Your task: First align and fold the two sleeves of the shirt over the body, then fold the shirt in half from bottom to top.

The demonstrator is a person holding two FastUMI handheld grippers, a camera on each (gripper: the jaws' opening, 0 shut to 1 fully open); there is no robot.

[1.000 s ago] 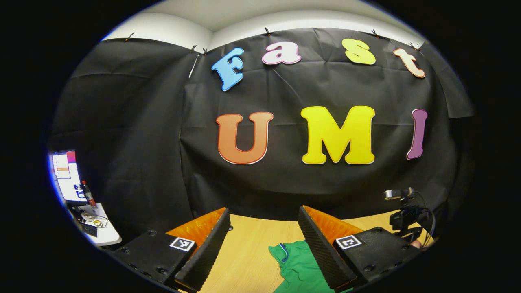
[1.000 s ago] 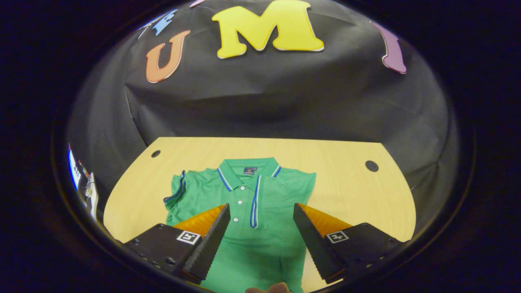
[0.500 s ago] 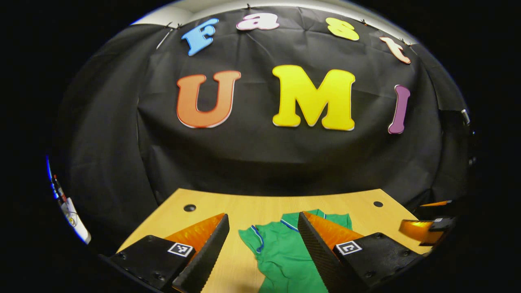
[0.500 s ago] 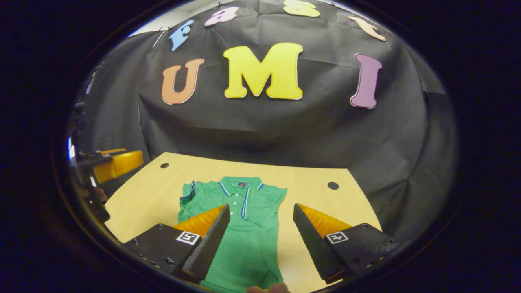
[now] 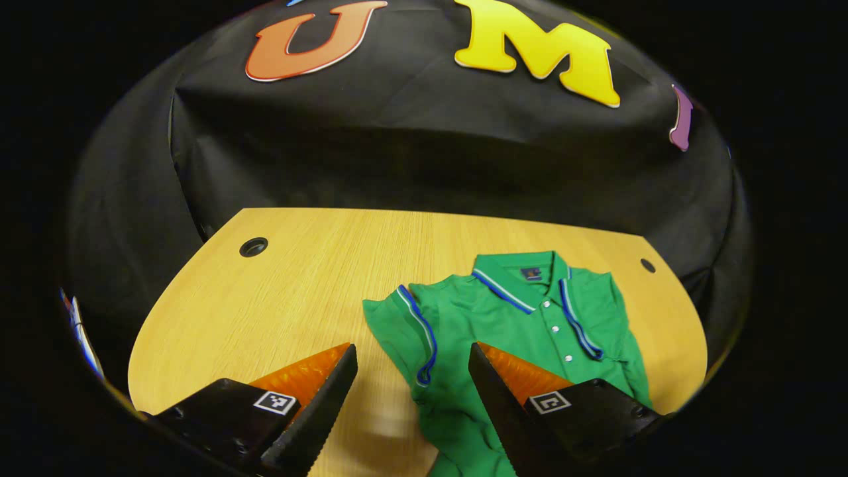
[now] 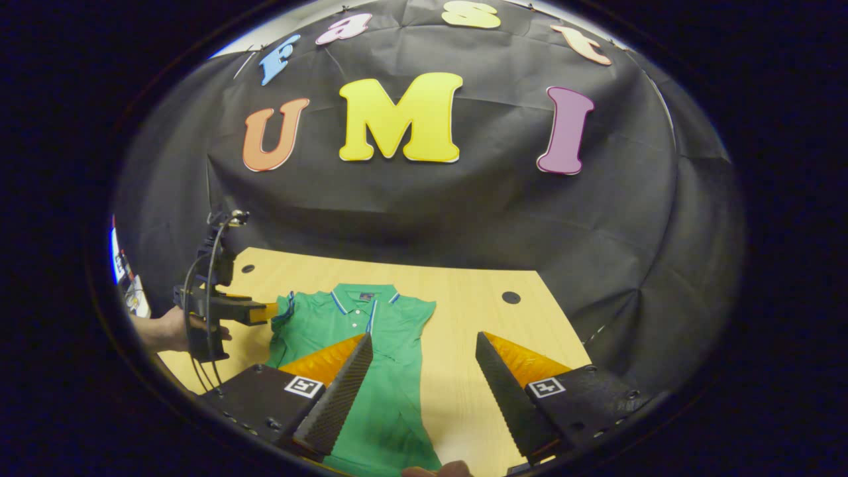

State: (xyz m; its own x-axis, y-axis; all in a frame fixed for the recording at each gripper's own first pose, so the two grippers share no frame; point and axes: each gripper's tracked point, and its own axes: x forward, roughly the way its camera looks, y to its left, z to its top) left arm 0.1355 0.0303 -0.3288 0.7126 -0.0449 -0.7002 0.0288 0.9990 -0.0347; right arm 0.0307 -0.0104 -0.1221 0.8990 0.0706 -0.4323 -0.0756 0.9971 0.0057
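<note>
A green polo shirt [image 5: 530, 324] with blue-and-white trim lies front up on the wooden table [image 5: 298, 285], collar toward the booth wall. Its left sleeve [image 5: 407, 318] lies doubled over the body, and its trimmed cuff sits just beyond my left gripper [image 5: 411, 391], which is open and above the table. In the right gripper view the shirt [image 6: 361, 344] is at lower left. My right gripper [image 6: 424, 384] is open above the shirt's right edge. The left gripper [image 6: 265, 311], held by a hand [image 6: 165, 329], hovers at the shirt's left sleeve [image 6: 283, 313].
The table has a round cable hole near each far corner [image 5: 254, 246] [image 5: 647, 265]. Black cloth closes the booth behind the table. Bare wood lies to the left of the shirt [image 5: 232, 318] and to its right [image 6: 490, 331].
The left gripper has tipped down and swung in over the table, toward the shirt's left sleeve. The right gripper has drawn back and shifted right, so the shirt looks smaller. Both stay open.
</note>
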